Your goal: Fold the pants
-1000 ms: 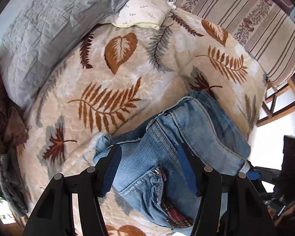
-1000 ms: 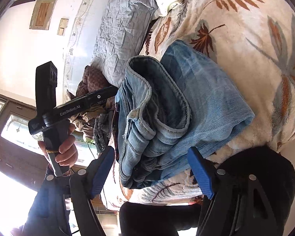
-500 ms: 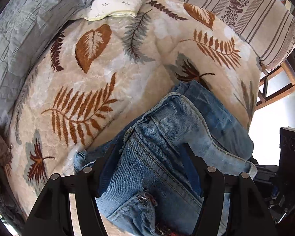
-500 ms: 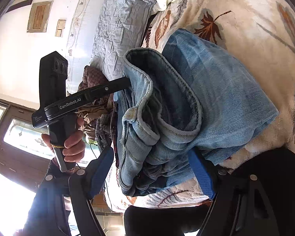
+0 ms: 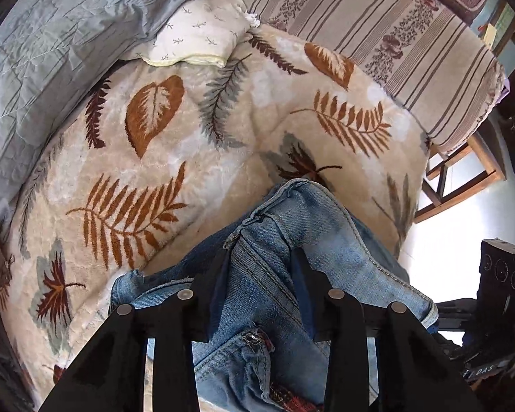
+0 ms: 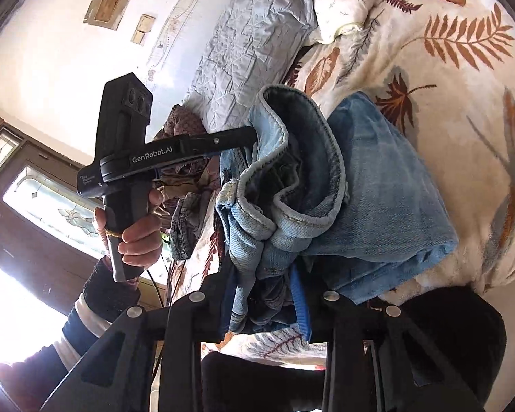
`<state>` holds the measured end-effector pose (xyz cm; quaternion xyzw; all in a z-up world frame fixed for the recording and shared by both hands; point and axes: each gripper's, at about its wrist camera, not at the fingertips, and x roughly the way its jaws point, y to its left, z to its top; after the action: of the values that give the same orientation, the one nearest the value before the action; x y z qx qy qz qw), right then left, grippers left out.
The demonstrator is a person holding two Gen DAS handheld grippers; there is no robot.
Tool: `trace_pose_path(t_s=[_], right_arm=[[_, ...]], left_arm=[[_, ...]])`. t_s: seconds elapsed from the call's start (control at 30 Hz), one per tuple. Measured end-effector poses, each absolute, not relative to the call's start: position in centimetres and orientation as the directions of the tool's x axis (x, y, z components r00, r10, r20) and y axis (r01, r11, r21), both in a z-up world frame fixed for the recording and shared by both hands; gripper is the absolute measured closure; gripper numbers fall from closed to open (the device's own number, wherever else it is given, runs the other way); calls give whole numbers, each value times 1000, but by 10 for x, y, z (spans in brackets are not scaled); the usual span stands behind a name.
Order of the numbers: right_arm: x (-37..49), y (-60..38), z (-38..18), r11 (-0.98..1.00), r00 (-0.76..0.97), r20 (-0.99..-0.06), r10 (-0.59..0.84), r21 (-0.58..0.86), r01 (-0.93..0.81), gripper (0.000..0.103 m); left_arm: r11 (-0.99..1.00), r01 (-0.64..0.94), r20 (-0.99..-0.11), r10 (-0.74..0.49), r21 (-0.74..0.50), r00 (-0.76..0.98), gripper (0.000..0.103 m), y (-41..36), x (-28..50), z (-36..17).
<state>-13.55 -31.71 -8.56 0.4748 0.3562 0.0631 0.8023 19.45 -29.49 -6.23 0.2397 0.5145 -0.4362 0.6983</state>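
My left hand-held gripper [image 5: 257, 285] is closing w/ a ridge of the jeans [image 5: 312, 240] between the pads, right by the seam near the fly; pads look pressed into the denim on both sides. My right hand-held gripper [image 6: 262, 288] is closing too, on the bunched hem ends & lower layers hanging at the near edge of the bed [image 6: 463, 79]. So both are gripping jeans, not empty.

The jeans sit as a thick, already doubled bundle at the near edge of the bed, on the leaf-print blanket [image 5: 189, 158], partly overhanging toward me. Pillow [image 5: 195, 37] & grey quilt [image 5: 51, 51] are well apart, at the far-left corner.

Risks, as I judge them:
- Right grip prob. holds only some layers. One cuff [image 6: 292, 144] stands open & loose above the jaws; if I lift, it may flop out & undo the fold.
- Left pinch is on a raised ridge, not a flat edge. Pulling could drag just the top layer & skew the stack.
- Bundle is at the edge, so a slip on either side lets denim weight pull it off the bed.
- Soft blanket may bunch under the jeans if I drag instead of lifting.
- My two hand-held grippers are near each other; crossing paths could make them knock.
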Motion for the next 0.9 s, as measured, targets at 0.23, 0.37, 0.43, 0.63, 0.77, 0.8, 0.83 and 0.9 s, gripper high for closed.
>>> trace_pose_path(t_s=[0.23,0.37,0.43,0.63,0.77,0.8,0.83,0.9], right_arm=[[-163,-331,-75,515,769,-498,402,817,260,50],[-160,-343,-59,579,810,-502,303,772,261,22],[-147,-345,-67,590,797,-530,291,755,286,22],[-117,-330,-99,585,738,-582,343,746,317,25],[-118,-313,-77,698,742,-593,313,673,244,56],[-118,-308,-68,736,743,-600,298,640,221,58],[-118,-302,-59,764,746,-599,292,615,194,60],[-119,-293,-44,792,755,-581,304,594,138,63]], left_arm=[[515,849,-938,-337,-114,79,67,-304,196,-70],[510,844,-929,-368,-168,37,55,-295,206,-57],[510,847,-928,-367,-148,58,47,-292,207,-55],[527,841,-952,-302,-119,54,43,-296,207,-83],[503,849,-918,-393,-162,58,54,-279,198,-72],[496,849,-908,-415,-179,52,56,-274,196,-66],[493,849,-899,-434,-191,50,59,-268,195,-60],[483,853,-883,-465,-197,59,65,-263,191,-47]])
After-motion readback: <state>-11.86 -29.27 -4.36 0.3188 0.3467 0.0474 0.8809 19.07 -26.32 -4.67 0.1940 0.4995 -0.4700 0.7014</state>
